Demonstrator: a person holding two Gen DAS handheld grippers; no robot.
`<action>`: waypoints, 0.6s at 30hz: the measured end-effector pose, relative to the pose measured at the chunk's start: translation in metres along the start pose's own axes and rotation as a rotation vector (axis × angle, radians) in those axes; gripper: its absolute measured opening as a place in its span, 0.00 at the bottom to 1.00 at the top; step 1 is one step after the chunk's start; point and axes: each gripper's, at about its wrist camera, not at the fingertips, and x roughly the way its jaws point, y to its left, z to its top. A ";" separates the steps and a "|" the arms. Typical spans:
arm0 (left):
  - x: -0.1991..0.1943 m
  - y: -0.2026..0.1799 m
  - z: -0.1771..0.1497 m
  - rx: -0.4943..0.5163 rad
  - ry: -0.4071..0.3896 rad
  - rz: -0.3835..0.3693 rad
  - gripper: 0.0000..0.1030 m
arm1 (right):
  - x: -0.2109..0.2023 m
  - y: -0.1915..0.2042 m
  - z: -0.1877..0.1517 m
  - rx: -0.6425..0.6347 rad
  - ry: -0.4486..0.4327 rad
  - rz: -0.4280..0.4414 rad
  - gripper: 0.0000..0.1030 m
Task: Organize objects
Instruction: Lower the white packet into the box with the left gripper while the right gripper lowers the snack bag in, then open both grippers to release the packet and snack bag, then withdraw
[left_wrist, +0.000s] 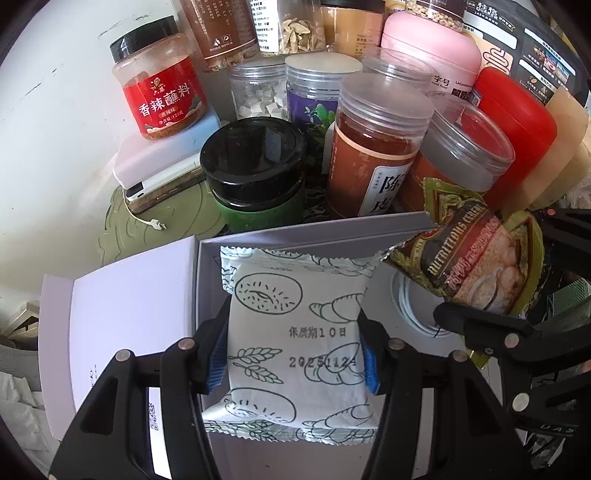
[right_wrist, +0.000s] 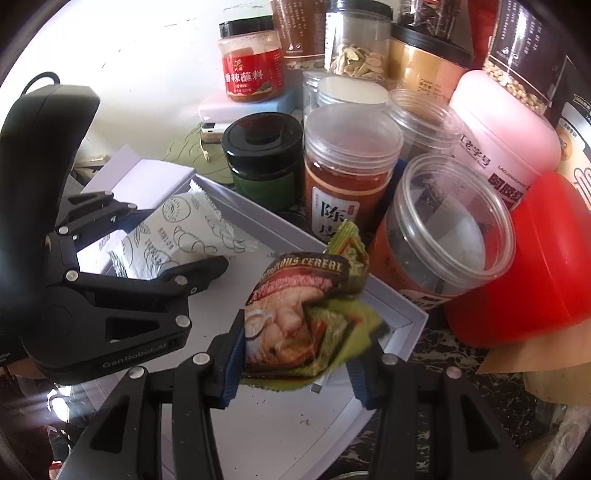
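You've got both hands loaded right now, each one hovering over the shallow white box (left_wrist: 314, 236), which I'll use as the anchor for everything. Your left gripper (left_wrist: 293, 360) has its jaws about half shut, clamped on the white bread packet (left_wrist: 295, 332) with the croissant doodles, blue pads pressing on both side edges. The packet hangs over the box's left end, next to the box lid (left_wrist: 133, 306) lying just outside it. Holding it by the sides keeps it flat, so it should drop in neatly against that wall.

Your right gripper (right_wrist: 295, 373) is pinching the green cereal sachet (right_wrist: 306, 317), also at roughly half width. That one's crumpled and sticking up between the pads, over the right half of the box near the far rim. Looks like the idea is snacks side by side in the box, one per end, so they don't overlap.

Behind the box the bench is jammed: the black-lidded green jar (left_wrist: 255, 173) and the tall orange peel jar (left_wrist: 373, 147) stand just past the far wall, with the red container (right_wrist: 524, 266) off the right corner. Watch the sachet's top corner, I reckon it could snag the squat clear-lidded jar (right_wrist: 447, 229) that leans over the rim there.
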 end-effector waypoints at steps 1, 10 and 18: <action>0.000 0.000 0.000 -0.003 0.006 0.000 0.53 | 0.000 0.000 0.000 0.000 0.004 -0.012 0.56; -0.010 -0.004 0.002 -0.018 0.021 0.021 0.54 | -0.005 -0.003 -0.004 0.031 0.014 -0.070 0.58; -0.035 -0.005 0.003 -0.019 -0.018 0.047 0.58 | -0.033 -0.006 -0.012 0.036 -0.029 -0.081 0.58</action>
